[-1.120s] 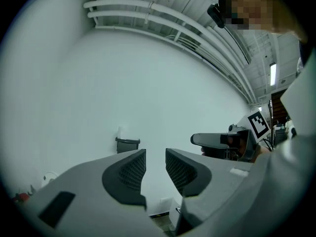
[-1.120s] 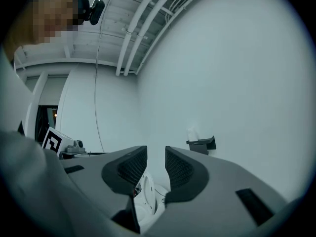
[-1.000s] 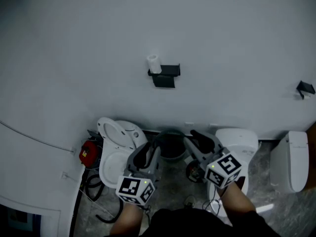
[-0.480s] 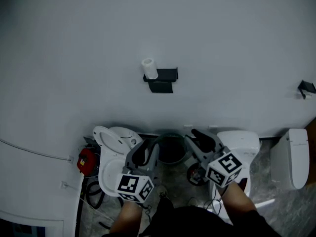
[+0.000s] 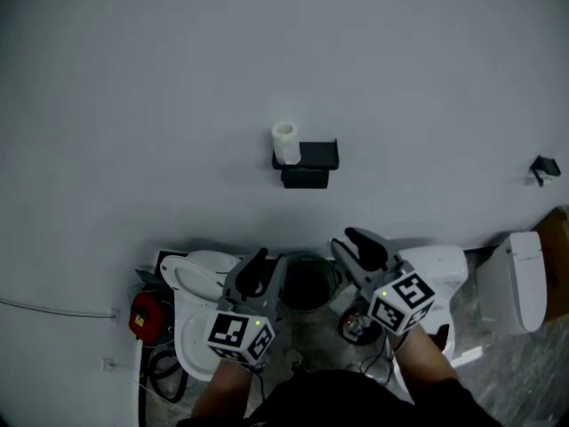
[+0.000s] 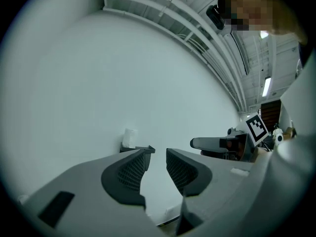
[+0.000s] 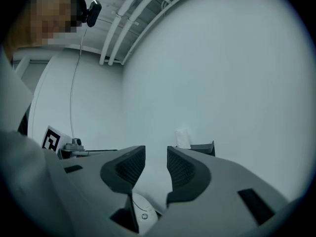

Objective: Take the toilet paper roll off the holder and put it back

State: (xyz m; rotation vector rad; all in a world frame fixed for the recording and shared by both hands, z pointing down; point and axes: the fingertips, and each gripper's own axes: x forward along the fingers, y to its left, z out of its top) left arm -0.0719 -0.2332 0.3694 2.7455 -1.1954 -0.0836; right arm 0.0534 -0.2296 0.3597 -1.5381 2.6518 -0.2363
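Roll point(image 5: 284, 143) stands upright on the left end of the black holder point(image 5: 313, 156), which is fixed to the white wall point(image 5: 160, 78). It's not off yet. Standing on end like that, it probably comes off with a straight lift. That's a guess, as I can't see what it sits on.

Left claw point(image 5: 265, 270) and right claw point(image 5: 354, 249) are side by side, pointing level at the wall and well apart from the roll. This reads as an approach pose, since both claw cameras see roll and holder over the jaw tips.
- **Left claw:** jaws apart with a modest gap, nothing in it.
- **Right claw:** jaws have just been opening, nothing between them, released. It looks like prep for a grab, so I'd bet the right claw takes the roll.

The roll sits left of the left claw's gap and right of the right claw's gap, so it's roughly centred between the two.

On the floor point(image 5: 313, 345) below are the left toilet point(image 5: 197, 283), a dark bin point(image 5: 307, 283) and the right toilet point(image 5: 437, 267). A dropped roll would land among them. The next move needs a close-in on the roll.
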